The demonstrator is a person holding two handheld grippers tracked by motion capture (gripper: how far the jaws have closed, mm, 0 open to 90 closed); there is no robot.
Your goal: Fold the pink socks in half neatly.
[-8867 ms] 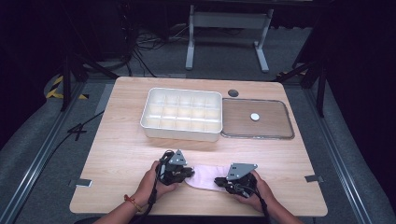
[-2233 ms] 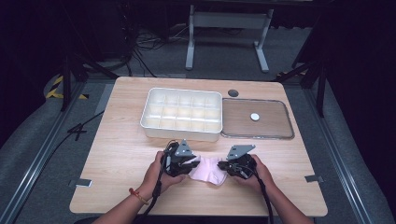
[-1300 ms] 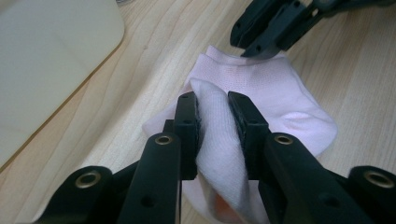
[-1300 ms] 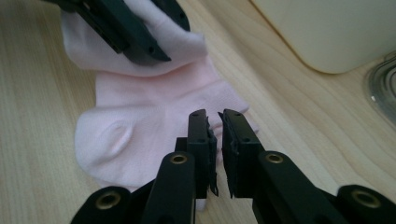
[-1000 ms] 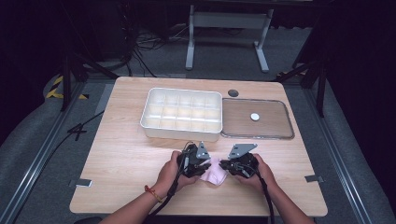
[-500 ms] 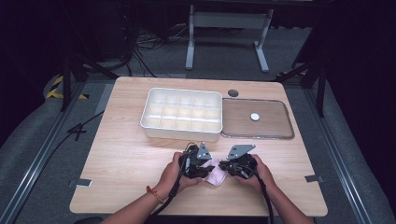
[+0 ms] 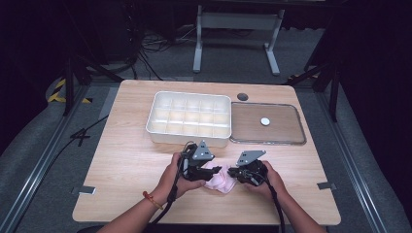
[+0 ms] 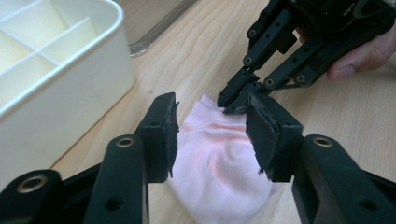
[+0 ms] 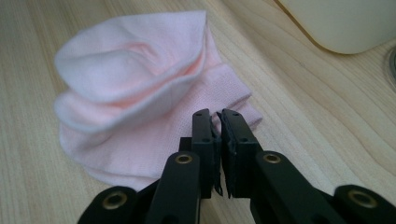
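The left gripper (image 8: 212, 135) hangs just above the folded pink knitted sock (image 8: 219, 168), its two black jaws spread with the soft cloth showing between them and the pads not pressing it; those jaws have just been opening. The right gripper (image 9: 219, 122) has its jaws pressed together on the ribbed cuff edge of the pink sock (image 9: 140, 107), pinching it against the tabletop. In the high view the left gripper (image 7: 214, 170) and the right gripper (image 7: 232, 172) face each other across the sock (image 7: 219, 178), which lies bunched in rounded folds near the front edge of the pale wood-grain table (image 7: 126, 160), between the person's two hands. Behind the grippers, from left to right, stands a white rectangular plastic organiser box (image 7: 189, 119) with glossy walls, split by thin dividers into a grid of small compartments, all of which look bare inside, and touching its right side lies a flat, clear rectangular lid (image 7: 286, 127) with rounded corners and a small white round disc (image 7: 265, 121) on it. A dark round grommet (image 7: 242, 96) sits in the table behind the lid.
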